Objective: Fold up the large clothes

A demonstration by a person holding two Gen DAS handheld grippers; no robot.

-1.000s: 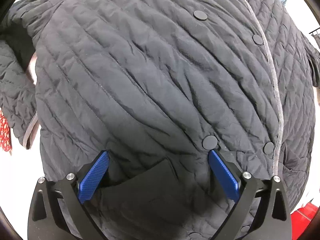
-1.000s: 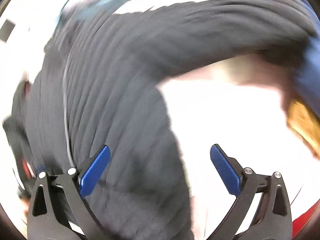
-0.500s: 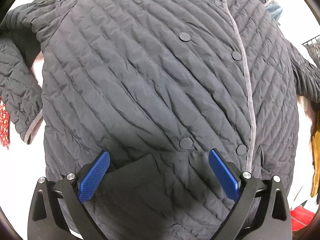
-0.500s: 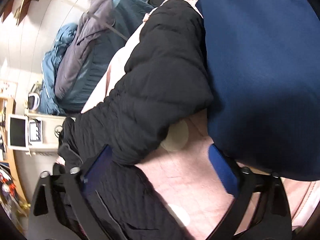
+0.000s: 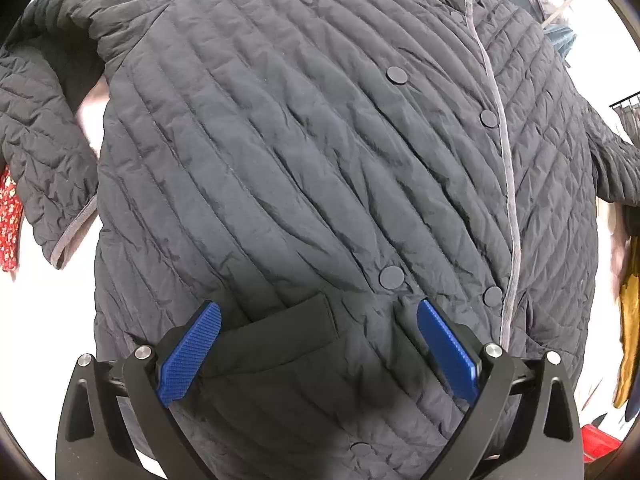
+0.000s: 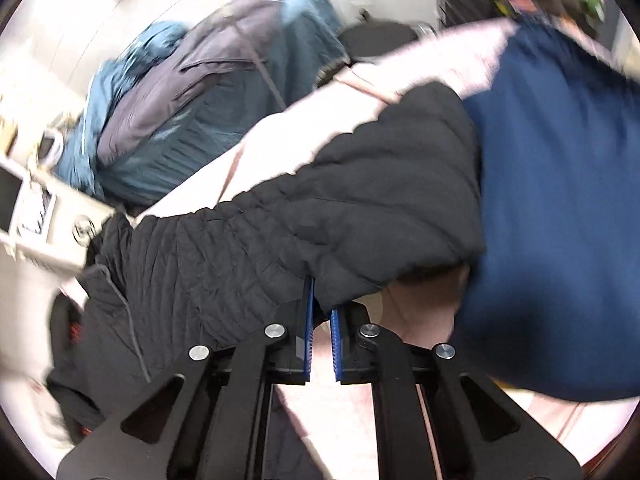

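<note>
Pink bedding (image 6: 432, 64) underlies the quilted jacket (image 5: 304, 168); my left gripper (image 5: 318, 344) hovers spread, my right gripper (image 6: 320, 320) pinches its sleeve (image 6: 360, 208), which I'd fold inward next.

Pale wall (image 6: 132, 32) behind pink bedding (image 6: 352, 104)

Quilted jacket (image 5: 304, 184) fills the surface; navy garment (image 6: 560, 200) crowds its sleeve.
</note>
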